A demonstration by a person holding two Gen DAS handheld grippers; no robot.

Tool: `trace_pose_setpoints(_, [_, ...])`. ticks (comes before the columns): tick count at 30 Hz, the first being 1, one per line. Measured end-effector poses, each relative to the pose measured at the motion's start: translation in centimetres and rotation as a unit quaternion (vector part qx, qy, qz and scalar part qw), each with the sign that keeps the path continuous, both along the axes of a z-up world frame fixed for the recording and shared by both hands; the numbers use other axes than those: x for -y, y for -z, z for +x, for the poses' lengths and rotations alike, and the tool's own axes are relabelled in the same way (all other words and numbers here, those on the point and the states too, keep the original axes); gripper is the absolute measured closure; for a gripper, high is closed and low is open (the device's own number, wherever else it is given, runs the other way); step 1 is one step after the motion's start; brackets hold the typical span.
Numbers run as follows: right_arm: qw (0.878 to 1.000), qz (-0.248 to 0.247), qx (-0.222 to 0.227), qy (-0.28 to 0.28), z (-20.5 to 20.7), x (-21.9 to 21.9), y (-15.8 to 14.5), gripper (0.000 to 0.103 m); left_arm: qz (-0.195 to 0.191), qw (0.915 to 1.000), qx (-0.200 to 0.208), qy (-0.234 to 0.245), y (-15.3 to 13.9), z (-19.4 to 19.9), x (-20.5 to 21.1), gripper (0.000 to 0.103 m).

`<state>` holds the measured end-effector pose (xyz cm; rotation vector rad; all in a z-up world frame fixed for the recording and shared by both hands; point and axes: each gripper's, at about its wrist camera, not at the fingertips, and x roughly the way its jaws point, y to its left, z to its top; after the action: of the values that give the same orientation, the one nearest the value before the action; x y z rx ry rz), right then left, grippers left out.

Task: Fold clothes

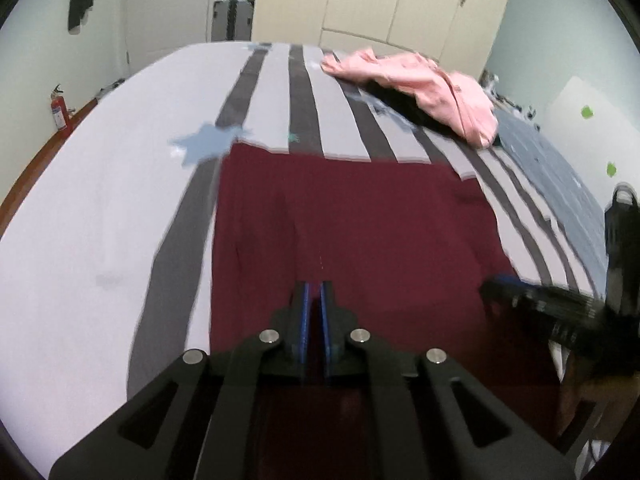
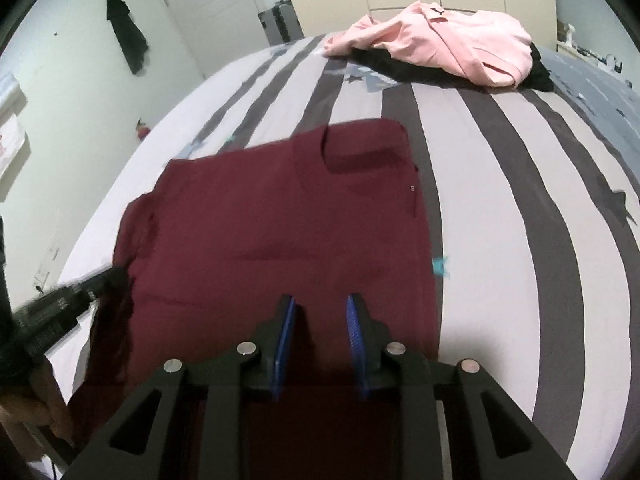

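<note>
A maroon garment [image 1: 352,220] lies flat on the striped bed; it also shows in the right wrist view [image 2: 280,232]. My left gripper [image 1: 316,286] is over its near part, its blue-padded jaws nearly closed with a thin gap, and I cannot tell if cloth is pinched. It appears blurred at the garment's left edge in the right wrist view [image 2: 80,292]. My right gripper [image 2: 320,300] is open above the garment's near edge, holding nothing; it appears blurred in the left wrist view [image 1: 520,292].
A pink garment [image 2: 440,40] lies on a black one [image 2: 380,64] at the far end of the bed [image 2: 520,200]. Cream wardrobes [image 1: 400,0], a door [image 2: 208,8] and a grey suitcase [image 1: 232,16] stand beyond. A fire extinguisher [image 1: 60,108] stands by the left wall.
</note>
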<state>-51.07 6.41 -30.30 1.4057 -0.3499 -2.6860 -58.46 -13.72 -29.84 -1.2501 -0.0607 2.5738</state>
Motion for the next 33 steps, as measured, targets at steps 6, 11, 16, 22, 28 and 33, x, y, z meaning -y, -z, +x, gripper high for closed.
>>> trace_pose_setpoints(6, [1.0,-0.019,0.002,0.007,-2.8,-0.9,0.4,0.083,0.019,0.9989,0.031,-0.029,2.7,-3.8,2.3,0.101])
trace_pose_setpoints(11, [1.0,-0.009,-0.008,0.013,-3.9,-1.1,-0.7,0.085,0.005,0.9995,0.001,-0.031,0.9,-4.6,1.4,0.1])
trace_pose_setpoints(16, [1.0,-0.006,-0.015,0.007,-6.4,-0.3,-1.1,0.081,-0.025,0.9996,-0.004,-0.012,1.5,-7.6,-0.6,0.099])
trace_pose_setpoints(22, [0.999,-0.007,0.014,0.031,-10.6,-1.7,0.5,0.087,-0.067,0.9976,0.005,-0.014,4.2,-9.6,-0.5,0.099])
trace_pose_setpoints(28, [0.999,-0.021,0.014,0.032,-11.0,-2.5,0.3,0.088,-0.035,0.9991,0.014,-0.02,3.0,-9.6,0.5,0.099])
trace_pose_setpoints(33, [0.999,-0.015,-0.015,0.037,-8.9,-3.8,-3.0,0.081,-0.001,0.999,-0.004,-0.043,-0.4,-7.3,2.9,0.066])
